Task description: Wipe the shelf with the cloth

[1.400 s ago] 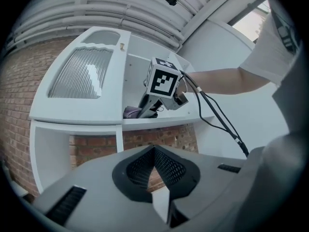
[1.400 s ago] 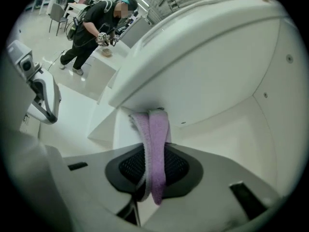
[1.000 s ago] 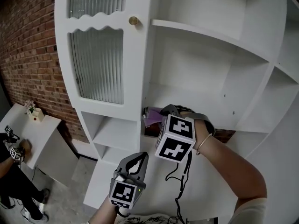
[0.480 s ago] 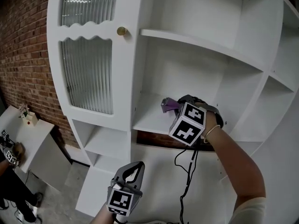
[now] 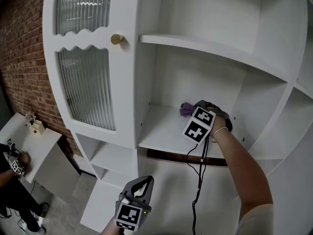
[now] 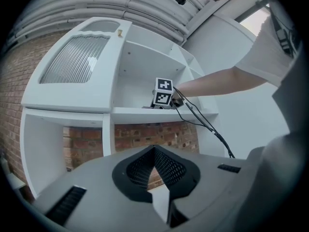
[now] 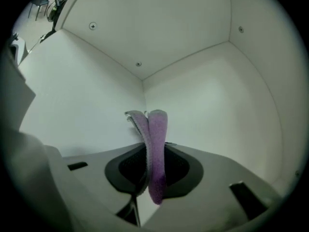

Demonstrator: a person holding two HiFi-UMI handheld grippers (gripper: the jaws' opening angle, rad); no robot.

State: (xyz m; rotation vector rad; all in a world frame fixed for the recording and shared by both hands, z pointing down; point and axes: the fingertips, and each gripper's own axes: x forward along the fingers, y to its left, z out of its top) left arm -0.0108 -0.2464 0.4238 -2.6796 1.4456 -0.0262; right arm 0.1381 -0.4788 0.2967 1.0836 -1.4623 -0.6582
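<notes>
The purple cloth (image 5: 186, 108) is pinched in my right gripper (image 5: 190, 110), which is shut on it, deep in the middle compartment just above the white shelf board (image 5: 159, 131). In the right gripper view the cloth (image 7: 155, 139) stands folded between the jaws of that gripper (image 7: 152, 153), facing the compartment's white back corner (image 7: 143, 81). My left gripper (image 5: 142, 181) hangs low in front of the unit, shut with nothing in it. Its own view shows the left gripper (image 6: 154, 150) aimed up at the shelf (image 6: 130, 111), where the right gripper's marker cube (image 6: 163, 93) shows.
A cabinet door with ribbed glass (image 5: 85, 84) and a brass knob (image 5: 117, 39) stands left of the compartment. Smaller cubbies (image 5: 111, 156) lie below. A black cable (image 5: 200, 168) hangs from the right gripper. A brick wall (image 5: 22, 53) and a small white table (image 5: 41, 143) are at left.
My right gripper has carried the cloth from the shelf's front left edge rightwards and deeper into the compartment. The left gripper has stayed low and shut.
</notes>
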